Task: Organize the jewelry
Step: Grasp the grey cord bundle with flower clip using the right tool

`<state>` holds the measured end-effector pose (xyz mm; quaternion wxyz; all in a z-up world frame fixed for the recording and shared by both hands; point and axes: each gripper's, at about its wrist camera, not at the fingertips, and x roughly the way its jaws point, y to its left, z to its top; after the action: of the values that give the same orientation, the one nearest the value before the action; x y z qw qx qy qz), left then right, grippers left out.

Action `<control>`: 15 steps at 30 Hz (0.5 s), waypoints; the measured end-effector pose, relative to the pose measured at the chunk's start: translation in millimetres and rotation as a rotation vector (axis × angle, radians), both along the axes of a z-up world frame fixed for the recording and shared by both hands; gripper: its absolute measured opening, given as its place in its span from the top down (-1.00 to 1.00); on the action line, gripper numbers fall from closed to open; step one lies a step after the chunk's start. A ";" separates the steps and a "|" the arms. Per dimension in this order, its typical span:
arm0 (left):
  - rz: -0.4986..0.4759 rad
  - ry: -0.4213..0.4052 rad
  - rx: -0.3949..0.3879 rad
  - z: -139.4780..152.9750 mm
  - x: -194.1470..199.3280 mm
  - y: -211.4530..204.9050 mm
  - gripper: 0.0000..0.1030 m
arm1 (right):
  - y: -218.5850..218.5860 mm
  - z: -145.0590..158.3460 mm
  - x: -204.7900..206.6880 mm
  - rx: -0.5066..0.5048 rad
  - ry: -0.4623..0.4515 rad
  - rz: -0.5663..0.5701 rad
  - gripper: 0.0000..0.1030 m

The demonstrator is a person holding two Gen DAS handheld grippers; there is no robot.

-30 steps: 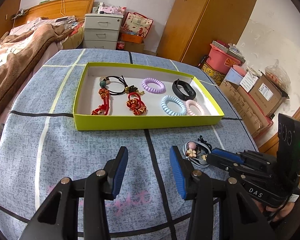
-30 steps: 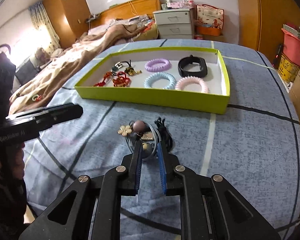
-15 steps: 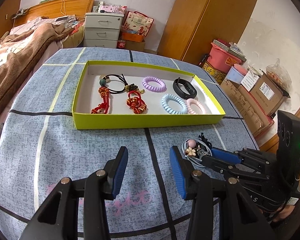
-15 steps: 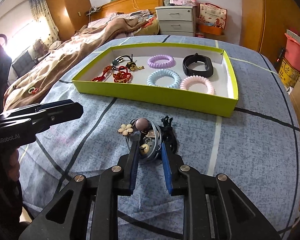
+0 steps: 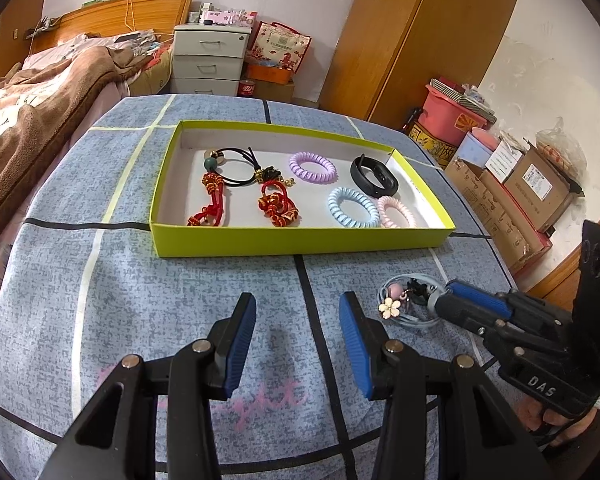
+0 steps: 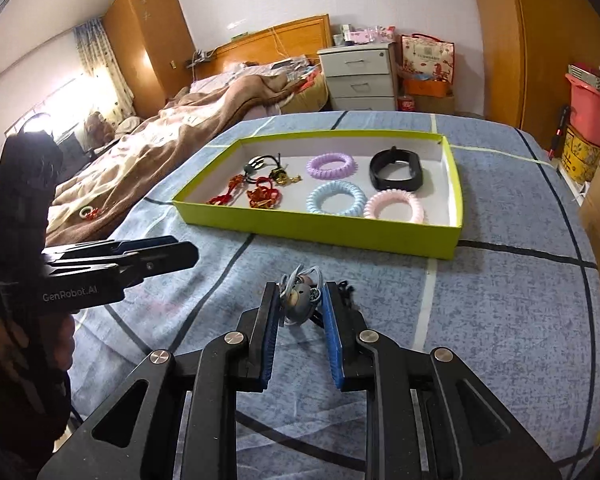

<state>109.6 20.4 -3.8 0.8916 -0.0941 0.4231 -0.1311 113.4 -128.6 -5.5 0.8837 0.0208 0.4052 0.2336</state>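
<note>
Left gripper (image 5: 296,340): jaws spread wide, nothing between them, ribbed blue rubber pads (image 5: 238,344) on black arms, low centre of the left wrist view above the blue-grey mottled cloth (image 5: 180,300) crossed by black and pale lines. Right gripper (image 6: 300,316): jaws pinching a tangled bundle of hair ties (image 6: 300,298), low centre of the right wrist view; blue ridged pads (image 6: 332,336) pressed against the bundle on both sides. Bundle made of thin grey elastic loops, a rounded grey bead and a black knotted cord; in the left wrist view, lower right, the same bundle (image 5: 404,304) with a pale five-petal flower charm and a pink bead, whether lifted off the cloth cannot be told. Shallow rectangular box (image 5: 300,242), lime-green walls, white floor, upper centre of both views, well apart from the bundle. Inside, left part: black elastic cord with a dark green bead (image 5: 228,168) and two red knotted braids with gold accents (image 5: 278,204). Inside, right part: purple spiral coil tie (image 5: 312,168), blue spiral coil tie (image 5: 352,208) touching a pink spiral coil tie (image 5: 396,212), and a smooth black wristband (image 5: 374,176). Brown fleece blanket (image 6: 172,140) rumpled at left of the right wrist view; white three-drawer cabinet (image 5: 208,60) at upper left of the left wrist view.
</note>
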 end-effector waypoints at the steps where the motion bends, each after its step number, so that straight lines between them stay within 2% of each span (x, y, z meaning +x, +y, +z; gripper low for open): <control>1: -0.001 -0.001 -0.001 0.2 -0.1 0.0 0.12 | -0.5 -1.2 -0.1 -0.014 0.004 -0.018 0.56; 7: -0.012 -0.002 0.003 0.1 -1.7 -3.2 0.12 | -9.6 -0.2 -5.8 -0.045 -0.003 -0.051 0.56; 11: -0.021 -0.004 0.002 0.8 -2.2 -7.3 0.12 | -11.7 -9.5 -5.3 -0.084 0.049 -0.008 0.56; 15: -0.024 -0.001 0.004 0.4 -2.4 -9.4 0.12 | -24.5 -5.7 -11.4 -0.043 0.042 -0.012 0.55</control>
<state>107.2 11.0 -3.4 0.8904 -0.0873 0.4239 -0.1410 102.0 -153.1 -11.3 0.8766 0.0092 0.4284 0.2190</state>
